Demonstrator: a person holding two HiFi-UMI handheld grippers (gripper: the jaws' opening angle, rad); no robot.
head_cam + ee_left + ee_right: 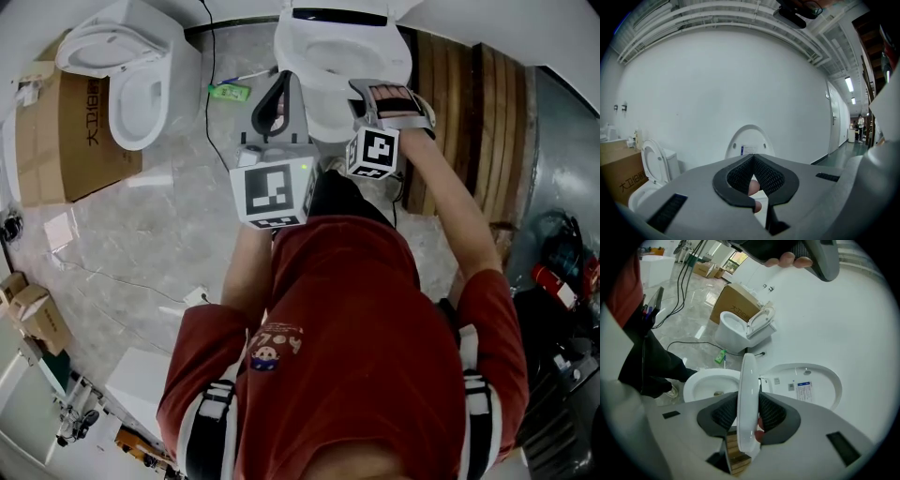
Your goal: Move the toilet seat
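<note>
Plastic, this seat [747, 380]: stiff, smooth, likely slippery, light on its hinge, raised partway off the toilet bowl [710, 383], its front rim clamped in my right hand-held gripper [749, 420], my left hand-held gripper [753, 168] closed, empty

A plain white wall [717, 84] runs the length of the workshop, with pipes [722, 11] ranked along the ceiling above it. A strip light [849, 84] burns over a corridor at the far right, past a white door [833, 123]. The floor [141, 244] is pale grey, glossy, marble-patterned tile, crossed by a black cable [207, 94]. A spare toilet [131, 84], lid raised, stands against the wall, just beside a brown cardboard box [56, 141]. Dark wooden slats [469, 112] lie to the right. Smaller cartons [33, 314] sit at the room's edge, and daylight shows at the far windows [737, 258].
</note>
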